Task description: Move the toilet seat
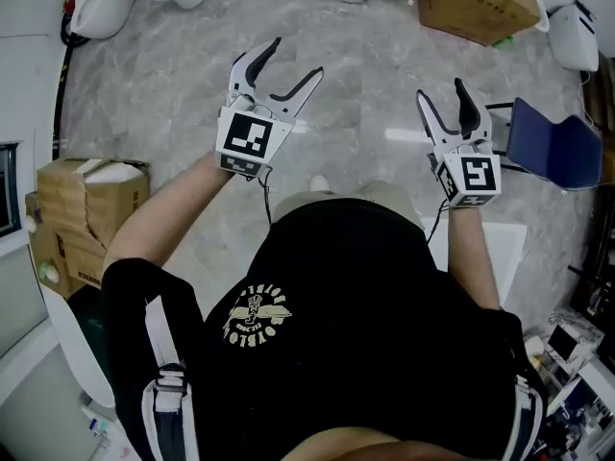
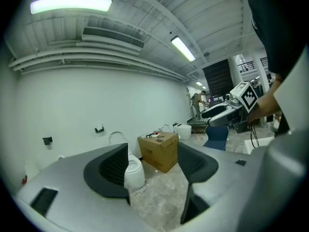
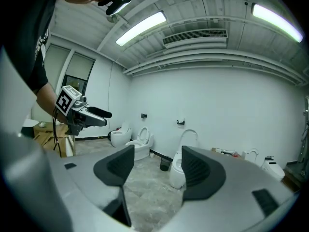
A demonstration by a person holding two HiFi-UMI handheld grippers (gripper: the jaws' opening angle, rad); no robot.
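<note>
We've got both grippers held up in the air over the grey marble floor (image 1: 173,113). The left gripper (image 1: 298,56) has its fingers spread wide with only air between them. Same deal with the right gripper (image 1: 440,89): fingers wide apart, gripping nothing. The toilet seat (image 3: 189,130) is tipped up on a white toilet (image 3: 175,175) at the far edge of the floor, right against the white wall and well apart from both grippers. A cardboard box (image 1: 476,3) sits near that same far edge, off to the toilet's right. A blue chair (image 1: 553,147) stands toward the floor's right edge.
</note>
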